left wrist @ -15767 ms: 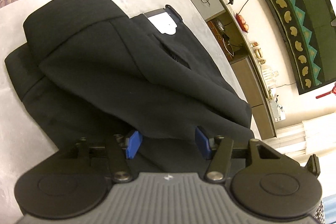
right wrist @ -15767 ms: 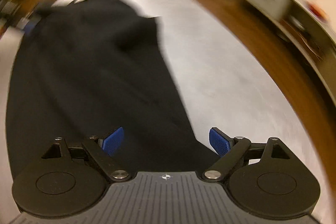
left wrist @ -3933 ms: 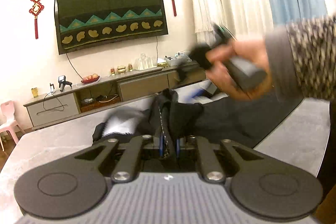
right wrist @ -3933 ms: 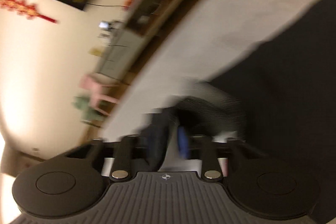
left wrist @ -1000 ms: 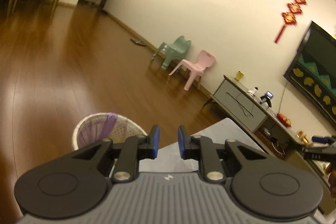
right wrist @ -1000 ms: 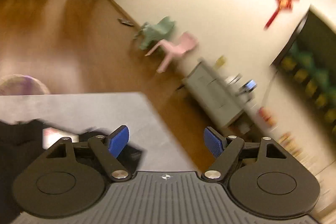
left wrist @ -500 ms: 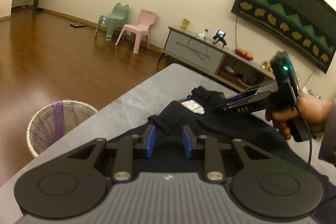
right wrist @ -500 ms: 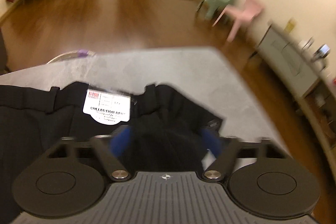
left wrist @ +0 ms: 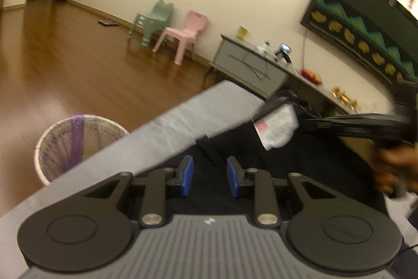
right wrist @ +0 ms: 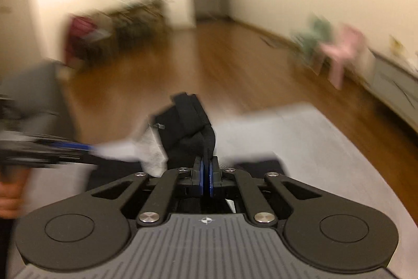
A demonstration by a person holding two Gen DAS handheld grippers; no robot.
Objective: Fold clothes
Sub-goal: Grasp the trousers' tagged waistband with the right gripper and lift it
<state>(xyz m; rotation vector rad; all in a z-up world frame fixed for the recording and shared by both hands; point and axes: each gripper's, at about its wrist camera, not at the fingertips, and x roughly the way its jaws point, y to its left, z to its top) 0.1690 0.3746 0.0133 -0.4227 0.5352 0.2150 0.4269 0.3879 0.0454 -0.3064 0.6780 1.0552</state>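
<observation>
Black trousers (left wrist: 300, 161) lie on the grey table (left wrist: 198, 117) — right gripper (right wrist: 205, 175) clamped on the waistband, left gripper (left wrist: 210, 175) apart and empty — so lift evenly, keeping the fabric taut.

The right gripper (right wrist: 206, 178) is pinching a fold of the black garment (right wrist: 189, 127), its blue pads (right wrist: 201, 178) pressing together on the cloth, which is bunching up just ahead of the jaws. A white tag (right wrist: 152, 148) is hanging just to the left of the jaws. Farther left, the left gripper (right wrist: 78, 148) is showing blurred, reaching inward. The grey table (right wrist: 313, 137) is spreading out to the right of the jaws.
</observation>
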